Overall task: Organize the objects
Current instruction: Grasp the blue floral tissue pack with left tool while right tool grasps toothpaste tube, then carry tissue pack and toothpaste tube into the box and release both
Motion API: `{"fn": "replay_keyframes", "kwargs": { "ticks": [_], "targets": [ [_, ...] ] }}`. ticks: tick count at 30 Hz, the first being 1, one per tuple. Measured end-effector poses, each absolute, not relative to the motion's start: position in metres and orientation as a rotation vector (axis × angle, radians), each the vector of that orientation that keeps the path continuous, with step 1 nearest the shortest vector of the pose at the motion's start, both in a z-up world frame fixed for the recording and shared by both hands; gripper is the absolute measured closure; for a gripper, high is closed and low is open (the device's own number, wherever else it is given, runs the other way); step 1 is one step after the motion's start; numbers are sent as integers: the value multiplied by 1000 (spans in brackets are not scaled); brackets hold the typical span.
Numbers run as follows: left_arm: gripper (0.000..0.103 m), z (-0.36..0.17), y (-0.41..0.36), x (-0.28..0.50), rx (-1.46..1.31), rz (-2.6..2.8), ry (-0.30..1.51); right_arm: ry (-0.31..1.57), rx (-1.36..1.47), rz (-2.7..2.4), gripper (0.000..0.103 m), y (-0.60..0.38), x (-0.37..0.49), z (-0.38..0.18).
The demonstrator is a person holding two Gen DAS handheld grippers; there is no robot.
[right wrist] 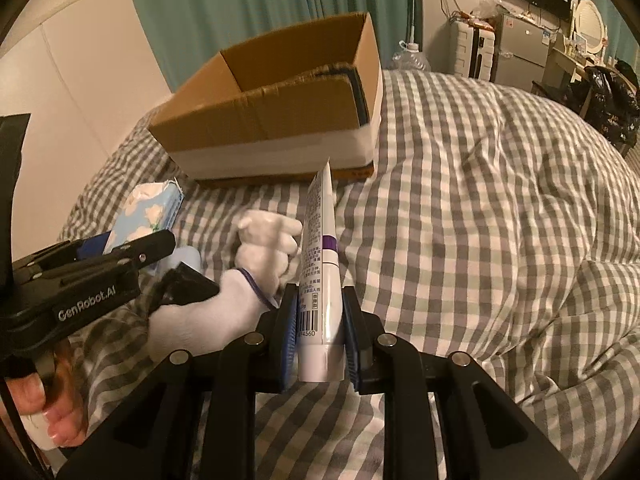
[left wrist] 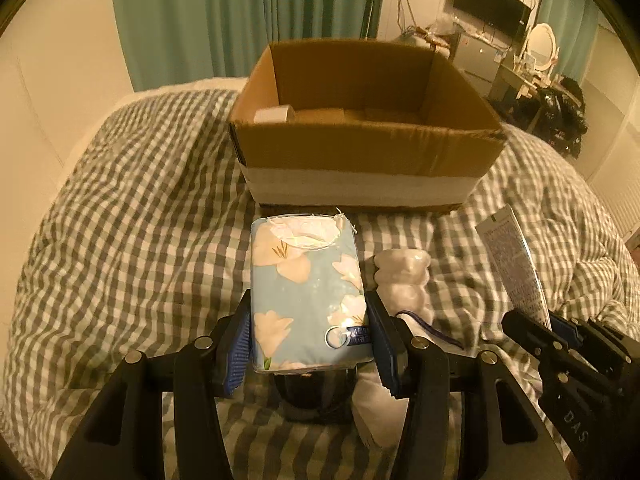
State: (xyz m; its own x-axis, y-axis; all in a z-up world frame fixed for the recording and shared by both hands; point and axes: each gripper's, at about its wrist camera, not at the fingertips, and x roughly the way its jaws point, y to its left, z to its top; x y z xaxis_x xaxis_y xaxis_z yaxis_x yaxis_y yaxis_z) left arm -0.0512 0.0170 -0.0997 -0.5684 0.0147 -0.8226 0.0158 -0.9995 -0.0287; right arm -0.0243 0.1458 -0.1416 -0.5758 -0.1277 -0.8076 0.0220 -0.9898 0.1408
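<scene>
Both grippers loaded above the checked bed [left wrist: 140, 200].
Left gripper [left wrist: 308, 340] jaws clamp a pale-blue tissue pack [left wrist: 304, 296], white lilies, torn top; right gripper [right wrist: 320, 332] jaws pinch a white purple-banded tube [right wrist: 322, 264]. Cardboard box [left wrist: 360, 148] just beyond.

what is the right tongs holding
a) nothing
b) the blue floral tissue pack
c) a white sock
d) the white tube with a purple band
d: in the right wrist view the blue pads of the right tongs press on both sides of the white tube with a purple band, while the blue floral tissue pack sits in the left tongs.
</scene>
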Motion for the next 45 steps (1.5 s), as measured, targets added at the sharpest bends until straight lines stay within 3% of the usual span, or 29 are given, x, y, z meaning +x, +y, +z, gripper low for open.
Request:
{"fn": "replay_keyframes", "kwargs": {
  "ticks": [27, 45],
  "targets": [
    [50, 15, 13, -36, 1108, -2944, 34, -155, 1036, -2812, 83, 124, -18, -19],
    [50, 35, 10, -82, 1040, -2979, 51, -115, 943, -2830, 83, 120, -59, 14]
  ]
}}
